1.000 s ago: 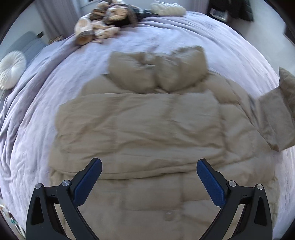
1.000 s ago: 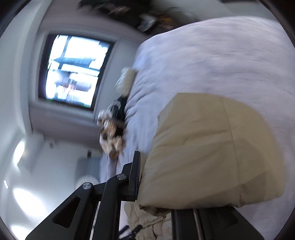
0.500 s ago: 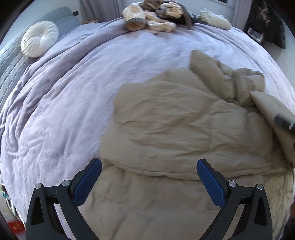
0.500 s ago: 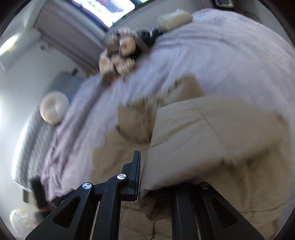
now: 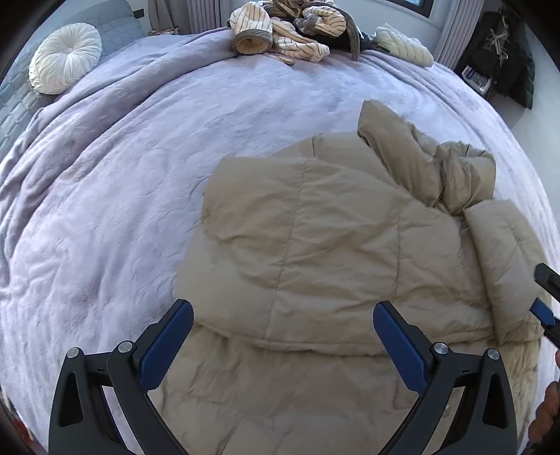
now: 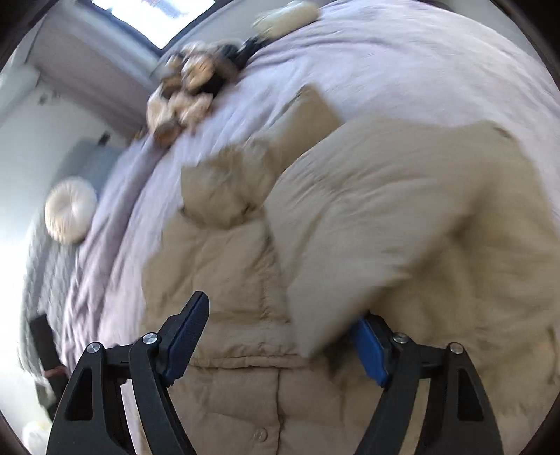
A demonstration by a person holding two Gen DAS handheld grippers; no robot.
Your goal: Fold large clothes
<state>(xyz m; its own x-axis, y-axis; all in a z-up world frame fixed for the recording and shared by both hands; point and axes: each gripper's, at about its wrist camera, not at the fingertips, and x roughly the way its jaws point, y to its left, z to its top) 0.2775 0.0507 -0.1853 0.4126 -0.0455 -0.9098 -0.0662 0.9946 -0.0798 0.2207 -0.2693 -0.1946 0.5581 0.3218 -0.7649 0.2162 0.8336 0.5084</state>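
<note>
Now the right gripper (image 6: 280, 336) has just been opening its jaws; the jacket's sleeve (image 6: 367, 224) lies between them, no longer pinched. Wide apart and empty, the left gripper (image 5: 281, 336) hovers over the beige puffer jacket (image 5: 315, 252), which lies on the lavender bedspread (image 5: 122, 175). Beyond the jacket sit a clothes pile (image 5: 290, 28) and a round white cushion (image 5: 64, 57).
</note>
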